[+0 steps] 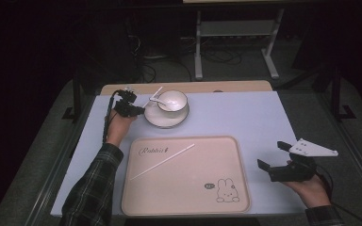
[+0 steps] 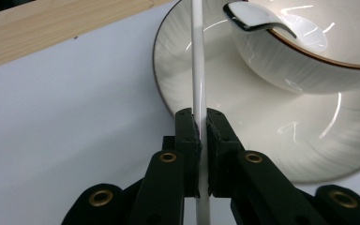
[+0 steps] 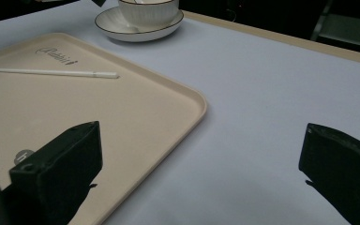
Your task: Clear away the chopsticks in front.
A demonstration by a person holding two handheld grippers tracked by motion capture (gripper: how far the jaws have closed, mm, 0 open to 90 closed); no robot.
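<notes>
A pale blue mat point(image 1: 245, 117) covers the table, with a strip of bare wooden table edge point(image 1: 226, 86) showing along the far side. Beyond it stand a white metal frame point(image 1: 235, 42) and loose cables on a dark floor.

A beige tray point(image 1: 186, 176) lies near the front of the mat, printed with a rabbit drawing point(image 1: 227, 190) at its near right corner and a word at its far left. 1 thin white stick point(image 1: 162, 161) lies slantwise inside the tray, clear of the rim. In the right gripper view the same stick point(image 3: 51, 72) lies flat on the tray floor, with nothing else around it.

Behind the tray, toward the left, a white saucer point(image 1: 162, 121) holds a white cup point(image 1: 173, 100). A white spoon point(image 2: 258, 18) rests with its bowl on the cup's brown-edged rim.

The left gripper point(image 1: 139, 111) sits just beside the saucer's left edge, with a plaid sleeve point(image 1: 92, 188) trailing back to the near edge. In the left gripper view its jaws are pressed together on a 2nd thin white stick point(image 2: 198, 61), which runs up from between them across the saucer's rim and past the cup.

The right gripper point(image 1: 274, 157) is held over the mat to the right of the tray, well apart from the cup. Its jaws are spread wide with nothing between them; in the right gripper view the tray's rounded corner point(image 3: 199, 105) lies ahead of the left jaw.
</notes>
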